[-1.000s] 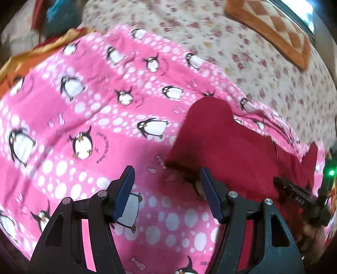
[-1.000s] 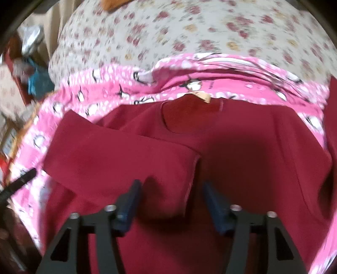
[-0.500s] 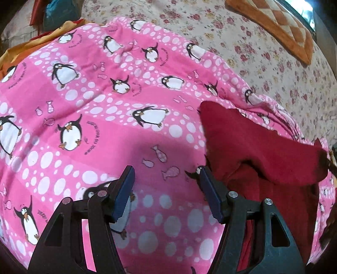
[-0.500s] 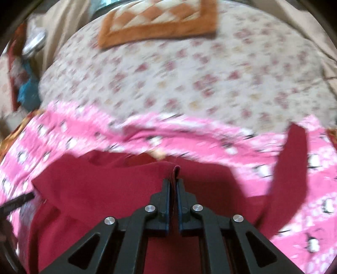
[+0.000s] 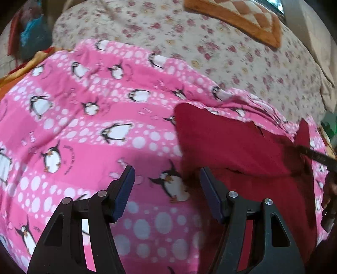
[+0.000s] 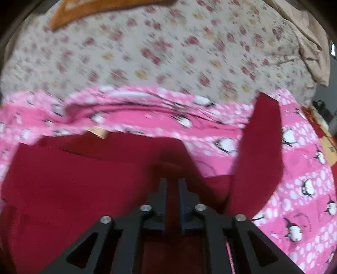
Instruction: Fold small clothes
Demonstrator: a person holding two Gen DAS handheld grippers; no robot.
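1. Fingers of the left gripper (image 5: 166,179) stand wide apart with nothing between them, hovering above the pink penguin blanket (image 5: 84,130); its right finger sits just at the near left edge of the red garment (image 5: 231,147)
2. Fingers of the right gripper (image 6: 172,189) are drawn narrow, almost together, with a fold of the red garment (image 6: 84,179) pinched between them
3. In the right wrist view the red garment spreads across the near left and middle of the blanket (image 6: 305,179), with a tan neck label (image 6: 99,132) at its far edge
4. One red sleeve (image 6: 263,147) stretches away to the far right, lying over the pink fabric
5. In the left wrist view the garment lies on the right half of the blanket, one layer folded over another, and the sleeve end (image 5: 303,134) shows at the far right
6. Beyond the blanket lies a floral bedsheet (image 5: 210,48), and on it at the far side an orange checked mat (image 5: 242,16)
7. Part of the right gripper's dark body (image 5: 316,156) shows at the right edge of the left wrist view
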